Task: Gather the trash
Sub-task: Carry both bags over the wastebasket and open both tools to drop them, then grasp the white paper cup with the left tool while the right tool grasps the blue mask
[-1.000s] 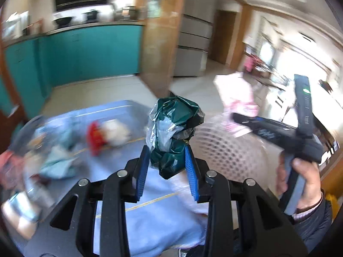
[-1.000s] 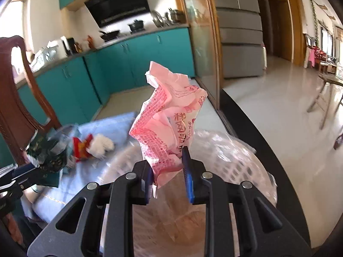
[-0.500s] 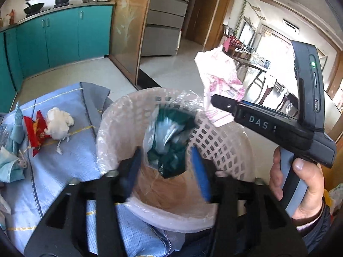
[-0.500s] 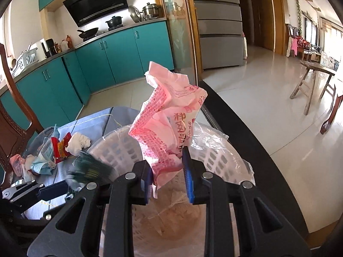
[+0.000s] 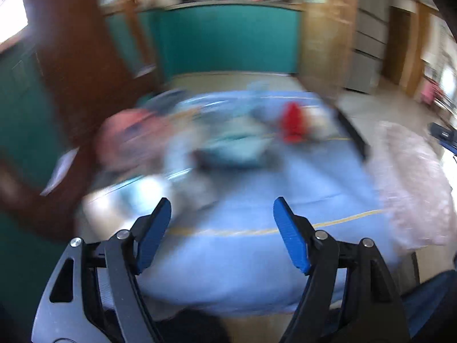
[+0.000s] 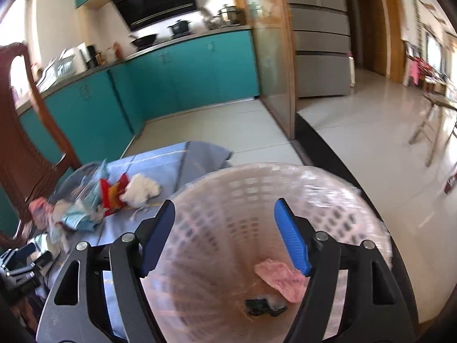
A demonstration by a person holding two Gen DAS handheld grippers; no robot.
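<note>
A blue cloth (image 6: 160, 165) covers the table, and a dark wooden chair (image 6: 25, 131) stands at its far left, with teal kitchen cabinets (image 6: 182, 77) beyond. Litter lies heaped on the cloth: a red wrapper (image 6: 112, 193) touching a white crumpled wad (image 6: 141, 190), pale blue scraps beside them. The right gripper (image 6: 224, 228) hangs over the white lattice basket (image 6: 328, 188), jaws opening, nothing between them; inside lie a pink wrapper (image 6: 278, 278) and a dark green wrapper (image 6: 261, 305). The left gripper (image 5: 221, 231), jaws opening and empty, points at the blurred litter.
</note>
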